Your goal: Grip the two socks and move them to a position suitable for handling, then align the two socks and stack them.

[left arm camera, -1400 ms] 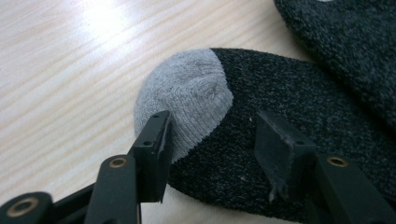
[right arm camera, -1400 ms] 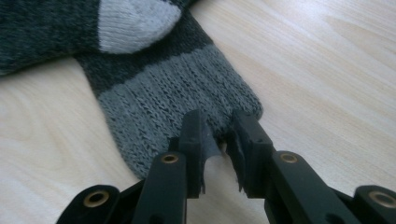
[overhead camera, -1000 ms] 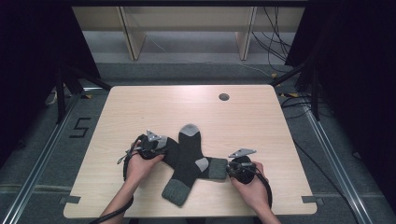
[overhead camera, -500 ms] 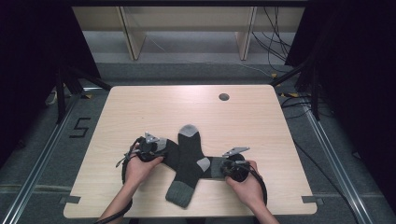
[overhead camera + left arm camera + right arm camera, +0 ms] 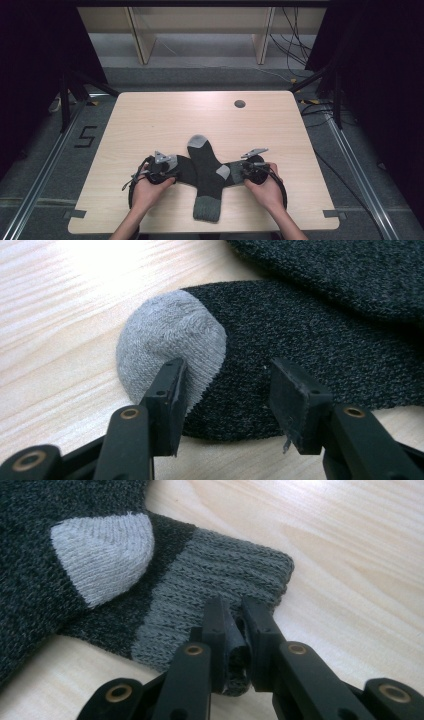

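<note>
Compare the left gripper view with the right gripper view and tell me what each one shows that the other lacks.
Left gripper view: the sock's light grey toe, with the left claw open, its jaws apart over it.

Right gripper view: the ribbed grey cuff, pinched by the right claw, and a light grey heel patch.

Both: dark knitted sock fabric lying on the pale wooden table.

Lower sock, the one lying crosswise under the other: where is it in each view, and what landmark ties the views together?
High view: lower sock runs left to right across the near table, between the two grippers, under the upper sock.
Left gripper view: its light grey toe sits mid-frame, between the open jaws.
Right gripper view: its ribbed grey cuff sits centre, pinched in the jaws.
Shared landmark: the upper sock lying across it.
</note>
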`<state>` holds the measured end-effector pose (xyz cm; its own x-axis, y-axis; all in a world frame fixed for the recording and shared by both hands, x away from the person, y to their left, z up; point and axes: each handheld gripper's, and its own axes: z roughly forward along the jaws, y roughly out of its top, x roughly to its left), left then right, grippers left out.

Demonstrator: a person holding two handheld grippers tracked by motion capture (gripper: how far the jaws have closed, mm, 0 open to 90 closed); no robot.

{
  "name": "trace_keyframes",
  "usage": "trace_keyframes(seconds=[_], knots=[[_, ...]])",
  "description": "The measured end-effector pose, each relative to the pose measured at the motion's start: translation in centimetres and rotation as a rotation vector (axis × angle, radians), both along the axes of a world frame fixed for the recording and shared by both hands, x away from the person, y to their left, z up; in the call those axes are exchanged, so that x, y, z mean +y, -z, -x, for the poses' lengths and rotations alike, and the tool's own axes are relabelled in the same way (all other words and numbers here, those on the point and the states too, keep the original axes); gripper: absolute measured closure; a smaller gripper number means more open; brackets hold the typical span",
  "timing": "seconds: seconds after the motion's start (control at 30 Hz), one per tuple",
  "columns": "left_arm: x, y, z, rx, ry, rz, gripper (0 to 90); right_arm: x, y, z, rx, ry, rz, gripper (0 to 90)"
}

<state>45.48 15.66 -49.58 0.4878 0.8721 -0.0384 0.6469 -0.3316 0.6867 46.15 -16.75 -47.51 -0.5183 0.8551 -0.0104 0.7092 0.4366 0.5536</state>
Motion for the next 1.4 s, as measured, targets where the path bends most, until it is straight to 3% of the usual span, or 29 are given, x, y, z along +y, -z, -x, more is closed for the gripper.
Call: trace_keyframes(seconds=[0.13, 0.2, 0.23, 0.33, 0.4, 0.43, 0.5, 0.6, 0.67, 0.77, 0.87, 0.9, 1.07, 1.2, 1.23, 1.27, 1.3, 1.33, 1.37, 1.4], knots=[[0.0, 0.0, -0.1, 0.006, 0.011, 0.001, 48.5, -0.1, 0.1, -0.2, -0.012, 0.016, 0.007, 80.1], [0.2, -0.1, -0.1, 0.001, 0.014, 0.011, 46.7, -0.1, -0.1, 0.0, -0.006, 0.015, -0.001, 74.7], [0.3, -0.2, -0.1, -0.013, 0.013, 0.02, 40.5, -0.3, -0.3, 0.2, -0.014, 0.028, -0.002, 61.8], [1.1, -0.8, 0.3, -0.098, 0.053, 0.001, 35.2, -0.6, -0.9, 0.6, -0.041, 0.035, -0.038, 55.1], [1.2, -0.9, 0.8, -0.146, 0.032, 0.026, 32.2, -0.9, -1.4, 1.1, -0.075, 0.033, -0.06, 48.4], [1.6, -1.0, 1.0, -0.149, 0.035, 0.008, 31.0, -1.1, -1.7, 1.5, -0.102, 0.03, -0.066, 45.8], [1.9, -1.0, 1.4, -0.162, 0.015, 0.011, 26.5, -1.4, -2.3, 2.4, -0.124, 0.029, -0.087, 41.3], [2.5, -1.2, 2.0, -0.159, 0.008, 0.005, 24.4, -1.4, -2.5, 3.1, -0.131, 0.02, -0.093, 39.5], [2.8, -1.2, 2.3, -0.169, -0.009, 0.037, 24.1, -1.3, -2.5, 3.7, -0.133, 0.007, -0.098, 38.3], [3.2, -1.3, 2.8, -0.177, -0.013, 0.039, 23.0, -1.1, -2.5, 4.2, -0.149, -0.04, -0.079, 37.2], [3.5, -1.1, 2.8, -0.175, -0.008, 0.029, 23.0, -0.1, -2.8, 5.0, -0.138, -0.094, -0.097, 37.0], [3.6, -1.1, 2.9, -0.162, -0.001, 0.004, 23.0, 0.2, -2.7, 5.1, -0.136, -0.105, -0.099, 37.0], [3.2, -0.9, 2.8, -0.173, 0.003, 0.024, 23.0, 1.9, -2.3, 5.8, -0.089, -0.152, -0.103, 38.3], [3.2, -1.3, 2.8, -0.184, 0.001, 0.027, 23.0, 3.5, -2.0, 6.4, -0.088, -0.215, -0.098, 38.9], [3.2, -1.3, 2.8, -0.179, 0.001, 0.024, 23.0, 3.9, -1.8, 6.5, -0.133, -0.229, -0.105, 38.9], [3.2, -1.4, 2.8, -0.178, 0.001, 0.026, 22.9, 4.3, -1.9, 6.9, -0.092, -0.237, -0.095, 39.0], [3.2, -1.3, 2.7, -0.185, 0.019, 0.024, 23.0, 4.6, -1.6, 7.1, -0.113, -0.25, -0.107, 39.2], [3.1, -1.3, 2.7, -0.185, 0.022, 0.026, 23.0, 4.7, -1.8, 7.3, -0.092, -0.278, -0.103, 39.3], [3.1, -1.4, 2.8, -0.184, 0.027, 0.018, 23.0, 5.1, -1.5, 7.7, -0.117, -0.291, -0.109, 39.5], [2.9, -1.3, 2.9, -0.193, 0.016, 0.038, 23.0, 5.1, -1.5, 7.7, -0.117, -0.291, -0.109, 39.5]])
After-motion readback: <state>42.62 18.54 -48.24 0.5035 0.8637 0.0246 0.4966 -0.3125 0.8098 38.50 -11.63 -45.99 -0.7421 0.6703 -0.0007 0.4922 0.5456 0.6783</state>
